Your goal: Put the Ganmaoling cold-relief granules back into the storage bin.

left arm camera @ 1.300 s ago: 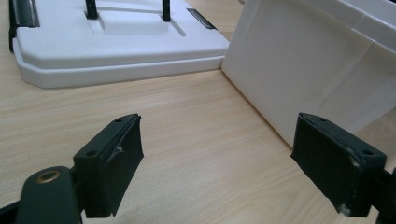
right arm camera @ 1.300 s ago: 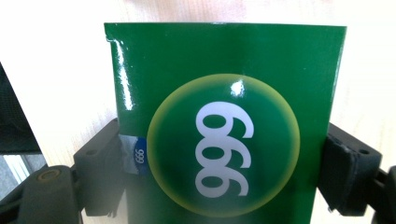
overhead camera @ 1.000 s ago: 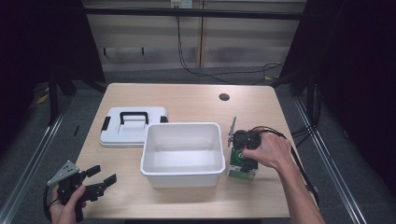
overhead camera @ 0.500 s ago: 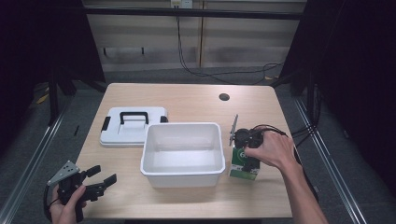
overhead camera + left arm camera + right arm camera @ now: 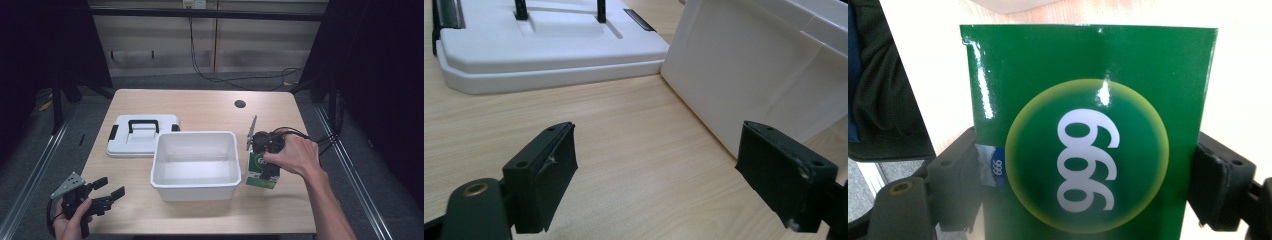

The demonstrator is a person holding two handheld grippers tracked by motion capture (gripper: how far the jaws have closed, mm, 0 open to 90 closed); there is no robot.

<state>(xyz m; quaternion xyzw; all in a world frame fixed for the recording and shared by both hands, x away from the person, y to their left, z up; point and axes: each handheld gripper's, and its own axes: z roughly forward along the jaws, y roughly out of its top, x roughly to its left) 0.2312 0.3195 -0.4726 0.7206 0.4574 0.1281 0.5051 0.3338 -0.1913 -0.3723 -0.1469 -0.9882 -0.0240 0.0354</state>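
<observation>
Right hand [image 5: 295, 155] reaches in from lower right, forearm angled across the table [image 5: 200, 107], pointing the right gripper [image 5: 264, 165] down onto a green box [image 5: 260, 170] just right of the white bin [image 5: 194, 162]; jaws clamp its sides. Left gripper [image 5: 102, 192] rests low at front-left, jaws spread wide, empty. White lid [image 5: 142, 135] lies behind the bin.

A lab-like recording bay: dark curtains flank a pale wooden worktop [image 5: 200, 107], with cables [image 5: 235, 80] trailing at twelve o'clock.
</observation>
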